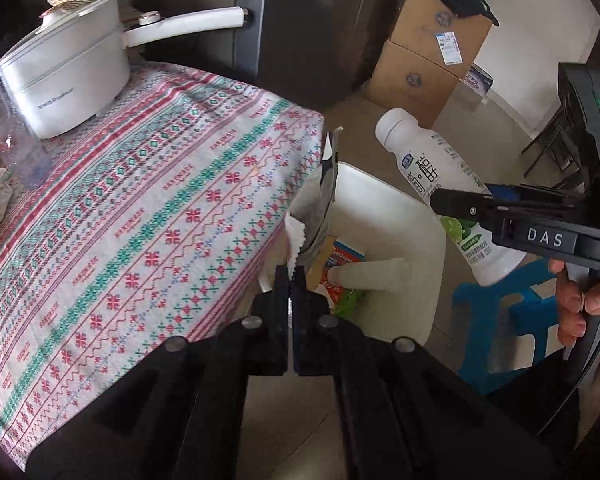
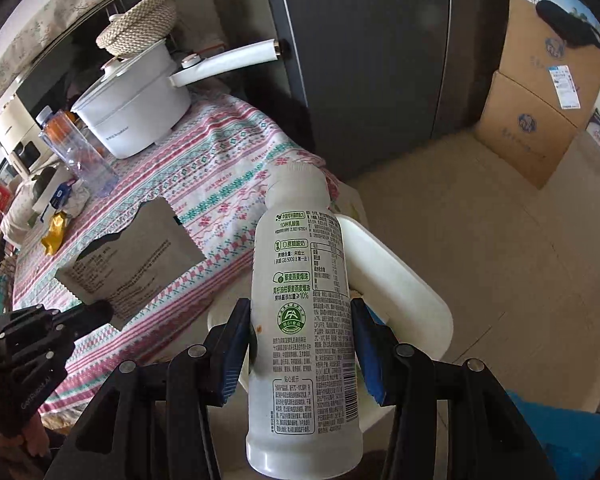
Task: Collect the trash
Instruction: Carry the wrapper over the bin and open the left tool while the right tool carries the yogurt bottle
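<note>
Right gripper (image 2: 300,344) clamped on the white yogurt bottle (image 2: 302,320), held over the white trash bin (image 2: 404,280) beside the table's (image 1: 148,200) near right corner. Left gripper (image 1: 290,276) pinched shut on a torn gray wrapper (image 2: 136,256) (seen edge-on from its own camera), above the bin's left rim. Bin already holds packaging.

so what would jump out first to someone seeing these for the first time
Probably the white yogurt bottle, clamped in the right gripper above the white trash bin beside the table. Next, the grey torn packet pinched in the left gripper near the bin's rim, then the patterned tablecloth with the white pot at its far end.
</note>
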The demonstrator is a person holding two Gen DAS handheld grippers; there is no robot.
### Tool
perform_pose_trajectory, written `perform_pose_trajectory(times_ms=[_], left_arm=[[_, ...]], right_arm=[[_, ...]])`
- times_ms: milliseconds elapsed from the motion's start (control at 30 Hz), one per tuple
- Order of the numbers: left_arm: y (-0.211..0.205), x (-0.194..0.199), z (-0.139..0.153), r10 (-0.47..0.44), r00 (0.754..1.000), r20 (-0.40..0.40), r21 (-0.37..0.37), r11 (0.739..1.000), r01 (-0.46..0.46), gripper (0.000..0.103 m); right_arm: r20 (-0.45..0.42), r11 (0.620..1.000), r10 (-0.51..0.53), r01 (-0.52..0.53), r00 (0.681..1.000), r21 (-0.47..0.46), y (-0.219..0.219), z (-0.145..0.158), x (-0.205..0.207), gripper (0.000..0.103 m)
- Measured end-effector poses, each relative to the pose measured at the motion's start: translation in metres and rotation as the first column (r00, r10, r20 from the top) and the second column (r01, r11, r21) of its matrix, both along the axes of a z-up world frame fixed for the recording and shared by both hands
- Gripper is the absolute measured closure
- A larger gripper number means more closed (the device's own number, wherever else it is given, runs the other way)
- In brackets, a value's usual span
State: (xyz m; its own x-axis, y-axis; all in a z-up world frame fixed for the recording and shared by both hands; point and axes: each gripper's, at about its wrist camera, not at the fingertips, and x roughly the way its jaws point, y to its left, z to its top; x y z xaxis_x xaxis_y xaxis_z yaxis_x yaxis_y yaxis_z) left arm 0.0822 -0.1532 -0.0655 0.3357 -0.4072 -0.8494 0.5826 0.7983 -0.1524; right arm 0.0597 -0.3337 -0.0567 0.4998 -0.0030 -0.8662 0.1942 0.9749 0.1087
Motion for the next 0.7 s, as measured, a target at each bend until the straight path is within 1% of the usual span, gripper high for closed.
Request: perform_pose_trajectory(times_ms=[100, 233, 367, 567, 700], left_arm=[[-0.026, -0.003, -0.017, -0.032, 0.999, -0.026, 0.029, 0.999, 0.033, 0.101], [-0.049, -0.002, -0.04, -0.038, 0.998, -0.057, 0.067, 0.997, 0.042, 0.101], [-0.062, 0.0, -0.057, -0.041, 0.998, -0.049, 0.111, 0.993, 0.046, 0.101], [-0.073, 0.0, -0.071, -0.052, 0.998, -0.025, 0.154, 0.987, 0.055, 0.101], [-0.073, 0.003, -0.07, -0.056, 0.998, -0.012, 0.149, 0.987, 0.057, 0.1]], right_arm=[[-0.025, 0.999, -0.029, 0.03, 0.999, 0.015, -0.019, -0.007, -0.006, 0.053], [-0.055, 0.997, -0.065, 0.067, 0.996, 0.026, -0.038, -0.015, -0.012, 0.053], [-0.072, 0.994, -0.092, 0.095, 0.993, 0.044, -0.052, -0.02, -0.018, 0.053], [-0.091, 0.993, -0.104, 0.108, 0.99, 0.049, -0.059, -0.027, -0.018, 0.053], [-0.105, 0.993, -0.107, 0.113, 0.989, 0.047, -0.061, -0.031, -0.02, 0.053]])
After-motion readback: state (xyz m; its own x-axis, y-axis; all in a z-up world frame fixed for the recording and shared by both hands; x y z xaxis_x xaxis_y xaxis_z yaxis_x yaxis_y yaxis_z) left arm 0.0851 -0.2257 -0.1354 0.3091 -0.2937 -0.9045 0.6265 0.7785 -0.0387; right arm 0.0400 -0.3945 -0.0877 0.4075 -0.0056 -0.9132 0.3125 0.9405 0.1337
